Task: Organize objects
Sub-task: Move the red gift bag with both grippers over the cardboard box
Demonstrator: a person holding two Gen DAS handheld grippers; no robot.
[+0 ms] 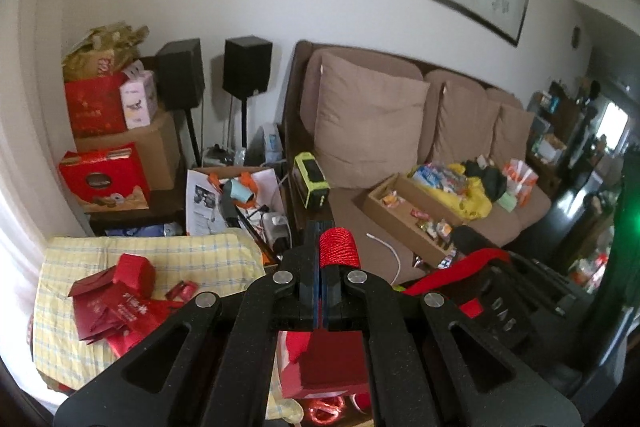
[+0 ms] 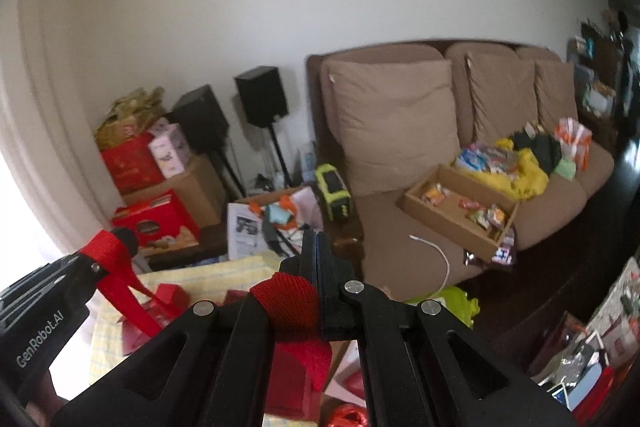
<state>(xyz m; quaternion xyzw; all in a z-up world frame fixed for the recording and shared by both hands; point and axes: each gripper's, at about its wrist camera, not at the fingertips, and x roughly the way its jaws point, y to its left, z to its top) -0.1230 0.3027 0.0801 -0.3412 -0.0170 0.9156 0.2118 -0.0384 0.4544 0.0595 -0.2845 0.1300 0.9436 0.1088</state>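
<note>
Both grippers were clamped on one red woven strap when you held them over the clutter. Your left gripper (image 1: 323, 259) had its jaws closed with the red strap (image 1: 338, 247) looped over the tips, and the band ran off to the right toward your other tool. Your right gripper (image 2: 318, 267) was likewise closed, pinching that strap just left of its fingers, with the fabric bunched against the left jaw (the weave showed clearly there). Below the strap hung a red gift box (image 1: 326, 367), seen under the left gripper's frame. To the left lay a yellow checked cloth (image 1: 140, 259) carrying a heap of flattened red boxes (image 1: 116, 303). Farther back stood the brown sofa (image 1: 400, 131), bearing a cardboard tray of snacks (image 1: 408, 211) on its seat.
</note>
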